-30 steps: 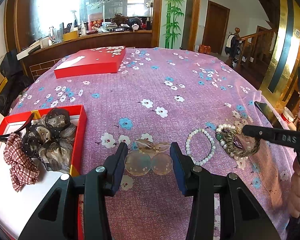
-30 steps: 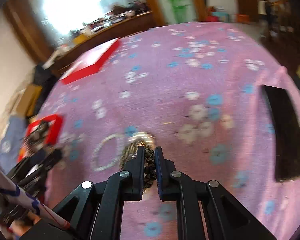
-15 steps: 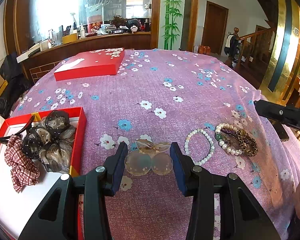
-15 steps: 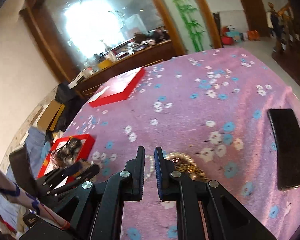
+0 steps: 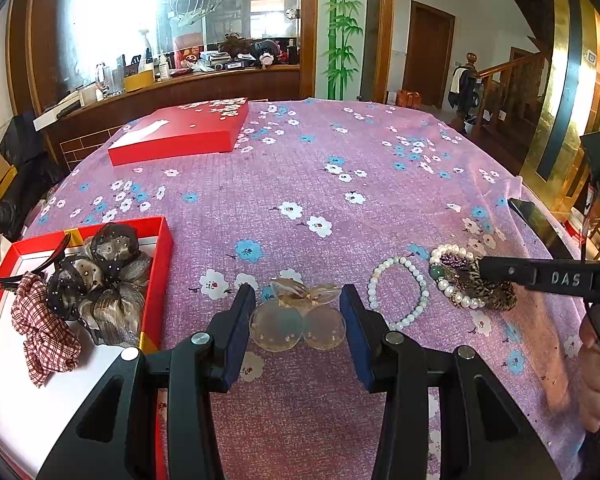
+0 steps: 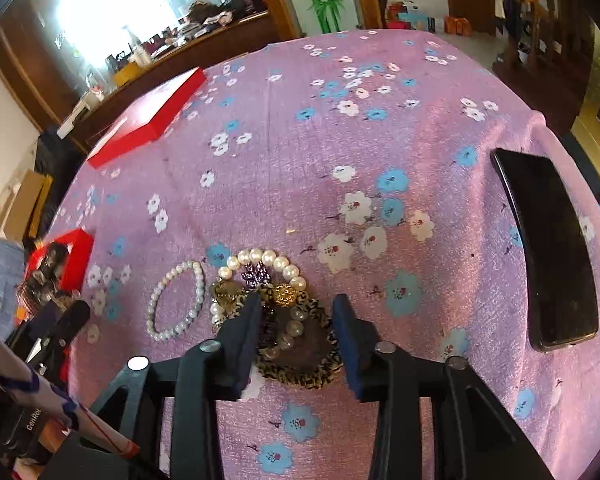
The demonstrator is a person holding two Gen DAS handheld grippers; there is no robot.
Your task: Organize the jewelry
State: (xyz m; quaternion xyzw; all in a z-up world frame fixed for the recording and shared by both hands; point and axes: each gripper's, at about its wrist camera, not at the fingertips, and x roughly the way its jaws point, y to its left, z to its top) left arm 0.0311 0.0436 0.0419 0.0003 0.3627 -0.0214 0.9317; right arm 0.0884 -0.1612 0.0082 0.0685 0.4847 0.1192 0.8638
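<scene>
My left gripper [image 5: 298,306] is open, its fingers on either side of a clear amber hair clip [image 5: 298,316] on the purple cloth. My right gripper [image 6: 296,312] is open and low over a pile of a leopard scrunchie [image 6: 300,354], a large-pearl bracelet [image 6: 278,261] and beads; its fingers straddle the pile. The pile shows in the left wrist view [image 5: 466,282], under the right gripper's finger [image 5: 540,278]. A small-pearl bracelet [image 5: 398,294] lies between clip and pile. An open red box [image 5: 158,280] at left holds hair ties.
A red box lid [image 5: 180,134] lies at the far left of the table. A black phone [image 6: 548,248] lies near the right table edge. A cluttered wooden counter stands beyond the table.
My right gripper, shut and raised half a second ago, has opened and come down over the scrunchie and pearl pile. The left gripper has not moved.
</scene>
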